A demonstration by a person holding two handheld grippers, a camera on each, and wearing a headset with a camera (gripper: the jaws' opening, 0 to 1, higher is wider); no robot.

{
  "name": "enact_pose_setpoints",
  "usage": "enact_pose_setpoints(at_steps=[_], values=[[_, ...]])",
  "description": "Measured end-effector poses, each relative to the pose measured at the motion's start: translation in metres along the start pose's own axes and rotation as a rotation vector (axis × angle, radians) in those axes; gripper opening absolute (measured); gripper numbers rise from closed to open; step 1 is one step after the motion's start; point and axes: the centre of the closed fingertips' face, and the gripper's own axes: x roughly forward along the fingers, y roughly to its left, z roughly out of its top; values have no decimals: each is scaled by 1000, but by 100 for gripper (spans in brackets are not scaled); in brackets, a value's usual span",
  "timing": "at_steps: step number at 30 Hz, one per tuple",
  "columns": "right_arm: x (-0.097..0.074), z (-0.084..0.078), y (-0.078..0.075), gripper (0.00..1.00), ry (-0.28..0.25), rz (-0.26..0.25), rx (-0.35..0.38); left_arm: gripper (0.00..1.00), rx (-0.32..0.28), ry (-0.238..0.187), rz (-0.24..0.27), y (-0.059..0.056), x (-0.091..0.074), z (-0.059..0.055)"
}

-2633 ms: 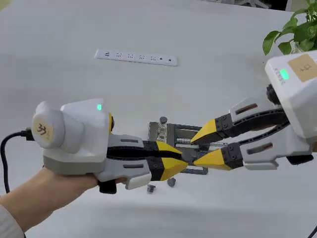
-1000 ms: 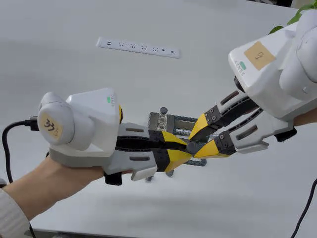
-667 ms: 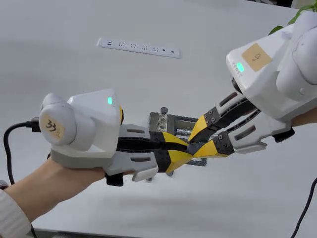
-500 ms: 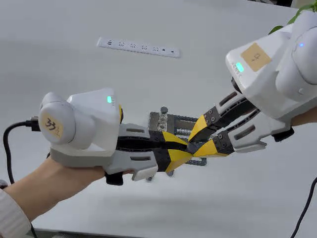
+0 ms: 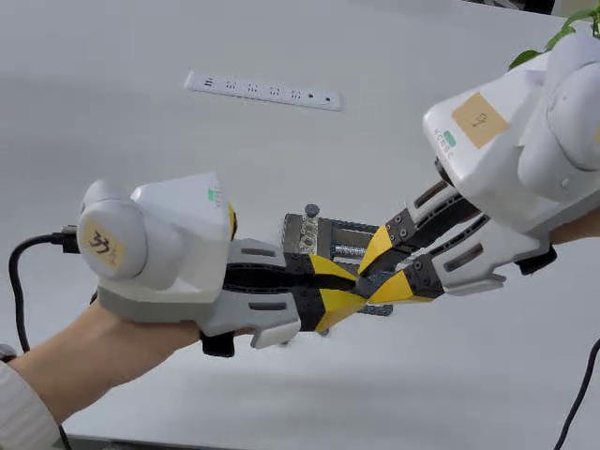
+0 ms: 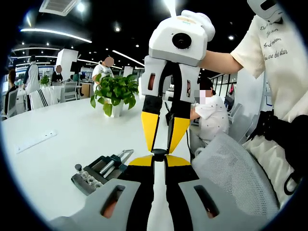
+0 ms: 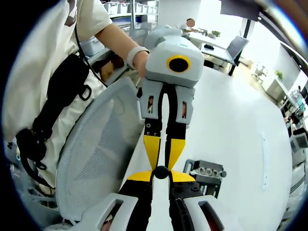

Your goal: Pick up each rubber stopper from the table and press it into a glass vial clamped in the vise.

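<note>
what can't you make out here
Whether the left gripper or right gripper grips the stopper: both pairs of fingers meet on it, all views.
Part of the vise: behind the fingers, head view.
Table in front of the vise: covered by the left gripper, head view.
Plant: cut off by the edge, head view.

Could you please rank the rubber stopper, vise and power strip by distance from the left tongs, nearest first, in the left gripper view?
1. rubber stopper, in the left tongs
2. vise, lower left
3. power strip, far left
</note>
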Motion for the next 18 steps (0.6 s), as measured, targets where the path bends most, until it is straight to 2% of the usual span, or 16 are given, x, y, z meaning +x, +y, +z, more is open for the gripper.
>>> enact_pose_setpoints(at_steps=[13, 18], values=[[4, 2, 4, 7, 20, 5, -5, 4, 19, 30, 0, -1, -2, -4], [5, 2, 6, 6, 34, 8, -15, 4, 6, 39, -6, -1, -2, -7]])
